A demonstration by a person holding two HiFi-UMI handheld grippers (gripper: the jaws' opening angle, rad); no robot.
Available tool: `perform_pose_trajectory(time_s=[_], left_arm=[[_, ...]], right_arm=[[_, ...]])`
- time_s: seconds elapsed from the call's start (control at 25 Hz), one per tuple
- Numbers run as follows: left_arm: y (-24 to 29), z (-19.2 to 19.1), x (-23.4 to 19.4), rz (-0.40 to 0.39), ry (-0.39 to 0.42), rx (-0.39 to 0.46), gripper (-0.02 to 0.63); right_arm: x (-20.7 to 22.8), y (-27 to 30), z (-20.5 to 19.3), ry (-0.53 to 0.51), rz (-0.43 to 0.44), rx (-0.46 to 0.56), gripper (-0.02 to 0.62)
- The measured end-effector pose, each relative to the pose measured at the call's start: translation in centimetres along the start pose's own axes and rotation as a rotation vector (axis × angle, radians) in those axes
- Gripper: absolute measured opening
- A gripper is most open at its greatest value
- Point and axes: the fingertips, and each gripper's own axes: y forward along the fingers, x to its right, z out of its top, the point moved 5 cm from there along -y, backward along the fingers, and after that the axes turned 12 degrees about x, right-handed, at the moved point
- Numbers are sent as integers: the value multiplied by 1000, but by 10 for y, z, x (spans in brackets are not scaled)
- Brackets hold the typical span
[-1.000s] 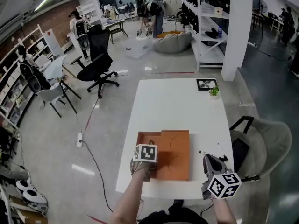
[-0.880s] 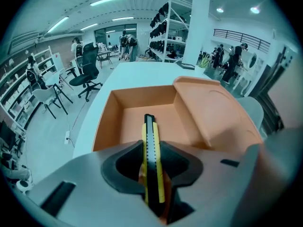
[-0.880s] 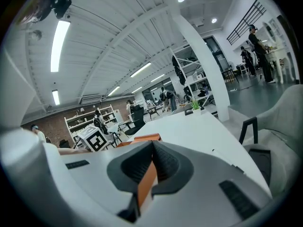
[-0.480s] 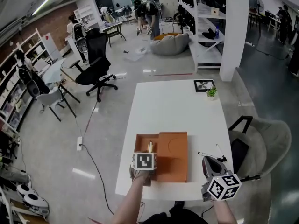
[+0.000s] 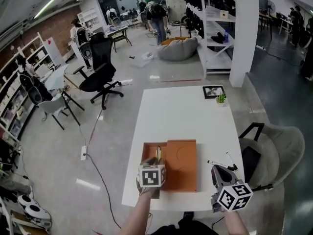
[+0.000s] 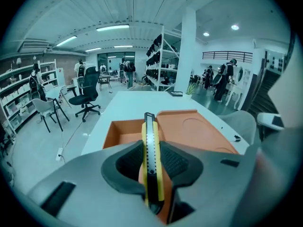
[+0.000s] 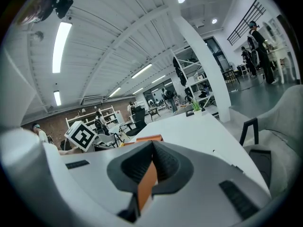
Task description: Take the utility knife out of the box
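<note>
- Got the knife (image 6: pixel 148 131) out of the box (image 5: pixel 182 166) yet?
- Nearly. Pinched narrow between the pads of the left tool (image 6: pixel 151 159), tip pointing to 12 o'clock, raised above the open compartment at the box's 9 o'clock side.
- Clear of the rim?
- Seems lifted above it, yet hanging over the opening, not beside it.
- And the right tool (image 7: pixel 151 148)?
- Closed on nothing, parked at the box's 4 o'clock, near the edge of the bench (image 5: pixel 186 114).
- Left to do?
- Probably just carry the knife away from the box and lay it on bare bench.
</note>
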Motion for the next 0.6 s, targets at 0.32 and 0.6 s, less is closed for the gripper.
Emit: perform_pose_trajectory(time_s=[0.32,0.6], left_arm=[[-18,14,3,-21,-9,88,107],[-39,27,7,-46,-12,159,108]], right_arm=[[-10,0,2,-12,10,8,0],[-22,-5,7,-27,16,21,0]])
